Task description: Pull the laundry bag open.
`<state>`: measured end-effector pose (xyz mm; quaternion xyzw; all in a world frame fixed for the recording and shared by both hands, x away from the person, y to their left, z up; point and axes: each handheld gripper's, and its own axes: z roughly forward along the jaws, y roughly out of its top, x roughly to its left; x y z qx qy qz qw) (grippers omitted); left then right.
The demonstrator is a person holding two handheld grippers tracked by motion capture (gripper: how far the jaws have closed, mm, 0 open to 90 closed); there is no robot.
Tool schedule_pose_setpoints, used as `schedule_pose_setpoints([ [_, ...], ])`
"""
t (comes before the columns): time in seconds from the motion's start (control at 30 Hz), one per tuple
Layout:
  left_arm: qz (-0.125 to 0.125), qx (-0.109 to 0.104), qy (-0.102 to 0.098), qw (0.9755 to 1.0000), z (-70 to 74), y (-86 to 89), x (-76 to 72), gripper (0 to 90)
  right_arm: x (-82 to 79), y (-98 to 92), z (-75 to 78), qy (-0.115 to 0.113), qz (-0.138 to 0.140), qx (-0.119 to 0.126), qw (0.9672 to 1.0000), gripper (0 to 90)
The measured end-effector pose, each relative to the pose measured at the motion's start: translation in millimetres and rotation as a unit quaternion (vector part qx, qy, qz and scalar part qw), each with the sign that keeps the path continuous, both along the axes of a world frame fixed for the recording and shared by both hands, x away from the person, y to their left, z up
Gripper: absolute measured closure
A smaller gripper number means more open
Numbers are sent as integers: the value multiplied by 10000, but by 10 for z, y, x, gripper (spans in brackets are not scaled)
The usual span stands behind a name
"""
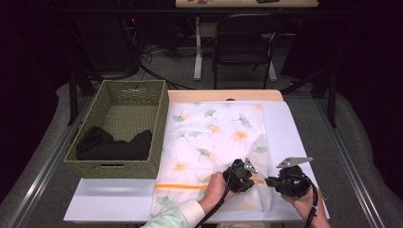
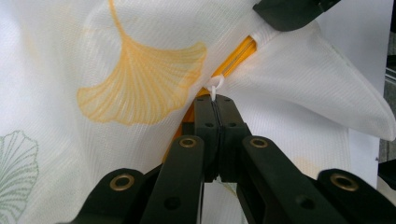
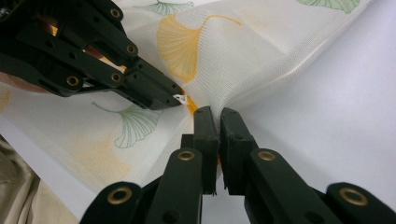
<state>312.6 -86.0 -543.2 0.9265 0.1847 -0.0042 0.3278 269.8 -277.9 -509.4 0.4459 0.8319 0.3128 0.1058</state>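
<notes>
- Presently, mesh laundry bag (image 1: 214,142), ginkgo print, lies flat on the white surface (image 1: 285,128), right of the wicker basket (image 1: 119,128).
- Left gripper (image 2: 215,100): fingers clenched on the white zipper pull (image 2: 215,85).
- Right gripper (image 3: 215,114): fingers pinching bag fabric beside the orange zip (image 1: 183,186).
- We should keep the fabric taut and draw the pull straight along the zip.

Both grippers are black, the left gripper (image 1: 247,167) and the right gripper (image 1: 272,181), with brass-ringed pivots (several per arm). A pale green sleeve (image 1: 177,216) has a white cuff.
</notes>
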Motion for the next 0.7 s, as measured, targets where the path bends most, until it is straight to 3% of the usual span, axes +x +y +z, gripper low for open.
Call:
schedule_pose_setpoints([
  [0.7,185,113,52,9998,42,259,-29,896,-6,-86,11,34,-179,-63,9998,865],
])
